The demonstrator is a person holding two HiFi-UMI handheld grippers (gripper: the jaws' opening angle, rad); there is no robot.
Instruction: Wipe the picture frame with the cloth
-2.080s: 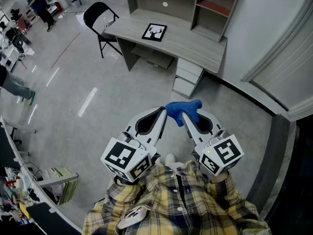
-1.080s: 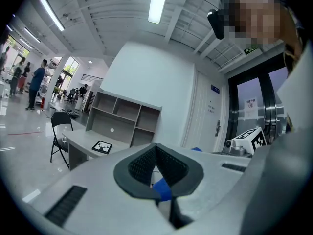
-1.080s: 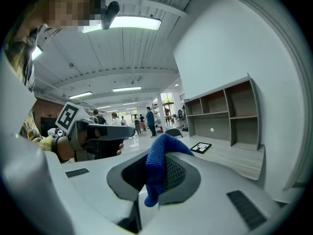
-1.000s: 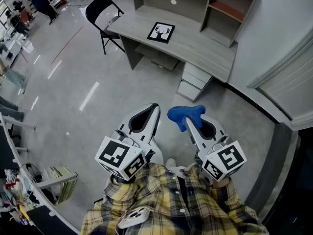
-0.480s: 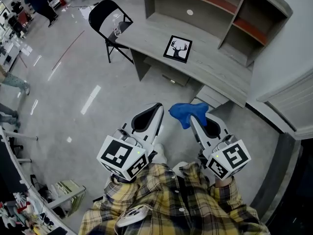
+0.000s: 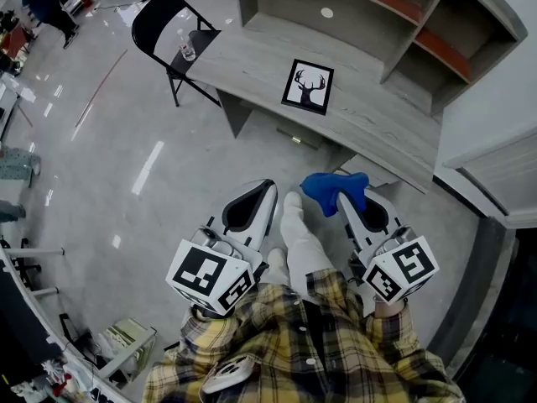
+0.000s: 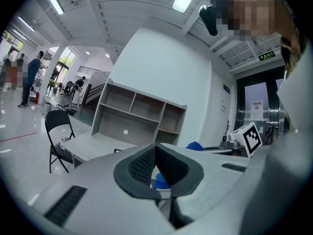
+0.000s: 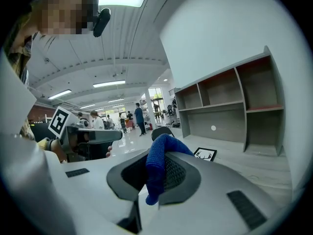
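A wide room with a glossy grey floor spread below, lit by ceiling strips, with people standing far off at its upper left. Against the white wall stood a grey tabletop with an open shelf unit rising along its back edge. A black folding chair sat at the tabletop's left end. The picture frame, showing a deer silhouette, lay flat about midway along the tabletop, between the front edge and the shelves, touched by nothing.

Over the floor in front, well apart from the frame, both tools pointed toward the tabletop. The left tongs had their tips together with nothing gripped. The right tongs were clamped on the blue cloth, which bunched above the tips. A white trouser leg showed between them.
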